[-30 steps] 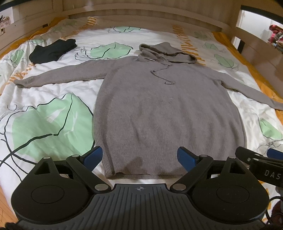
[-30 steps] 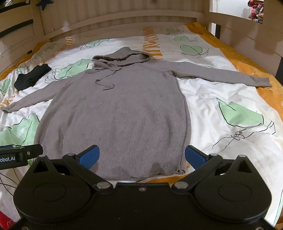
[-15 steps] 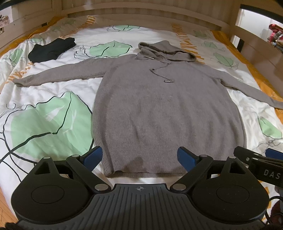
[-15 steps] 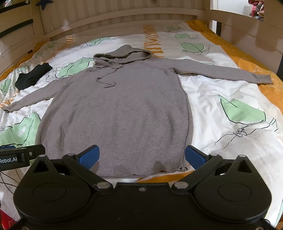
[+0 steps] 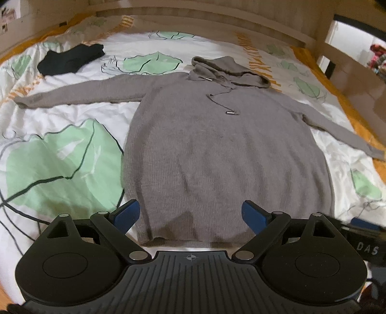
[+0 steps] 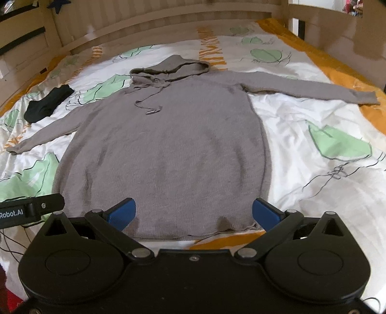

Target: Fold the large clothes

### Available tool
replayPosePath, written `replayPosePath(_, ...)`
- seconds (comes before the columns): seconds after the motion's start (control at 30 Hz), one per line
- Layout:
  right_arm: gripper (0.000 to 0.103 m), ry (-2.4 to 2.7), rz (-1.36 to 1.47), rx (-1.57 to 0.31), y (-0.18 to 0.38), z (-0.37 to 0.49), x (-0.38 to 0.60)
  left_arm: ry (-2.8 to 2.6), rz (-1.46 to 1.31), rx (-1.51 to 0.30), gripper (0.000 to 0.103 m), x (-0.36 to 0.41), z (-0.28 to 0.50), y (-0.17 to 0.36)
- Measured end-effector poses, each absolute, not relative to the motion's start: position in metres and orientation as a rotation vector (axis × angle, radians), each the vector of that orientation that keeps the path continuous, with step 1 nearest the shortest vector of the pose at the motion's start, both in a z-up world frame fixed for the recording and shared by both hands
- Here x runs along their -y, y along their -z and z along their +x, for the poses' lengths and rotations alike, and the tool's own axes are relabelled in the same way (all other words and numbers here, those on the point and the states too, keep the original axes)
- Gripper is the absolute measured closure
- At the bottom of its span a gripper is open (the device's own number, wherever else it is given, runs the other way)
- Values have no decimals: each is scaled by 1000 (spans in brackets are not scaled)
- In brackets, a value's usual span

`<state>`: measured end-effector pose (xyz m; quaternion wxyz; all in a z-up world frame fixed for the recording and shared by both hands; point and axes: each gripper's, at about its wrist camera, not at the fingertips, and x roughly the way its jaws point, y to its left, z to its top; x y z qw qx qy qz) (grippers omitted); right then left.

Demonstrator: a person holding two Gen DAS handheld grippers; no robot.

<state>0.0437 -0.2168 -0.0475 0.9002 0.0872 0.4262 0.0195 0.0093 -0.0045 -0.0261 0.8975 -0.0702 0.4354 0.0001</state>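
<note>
A large grey knitted hoodie (image 5: 217,149) lies flat and face up on the bed, hood at the far end, both sleeves spread out sideways, hem nearest me. It also shows in the right wrist view (image 6: 173,149). My left gripper (image 5: 190,215) is open and empty, hovering over the hem near its left corner. My right gripper (image 6: 193,212) is open and empty over the hem, its right finger near the right corner. The left gripper's body (image 6: 29,212) shows at the left edge of the right wrist view.
The bed has a white duvet (image 5: 60,157) with green leaf prints and orange edges. A folded black garment (image 5: 70,59) lies at the far left. A wooden headboard (image 6: 168,21) and side rails enclose the bed.
Both grippers have moved forward and lower toward the hem, so the hoodie looks larger. The hoodie itself has not moved. Both stay open.
</note>
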Motion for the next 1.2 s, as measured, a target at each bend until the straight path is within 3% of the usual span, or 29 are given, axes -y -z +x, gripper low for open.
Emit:
replayPosePath(0.23,1,-101,232,-935,60,62,219,98,-236,-905,11,-8,30,36)
replayPosePath(0.5,1,-193,256,-977,71,93,221,97,-155,-897,11,-7,62,40)
replayPosePath(1.2,1,-180,155,-932,89,193,227,-41,-59,-824,11,-46,188,47)
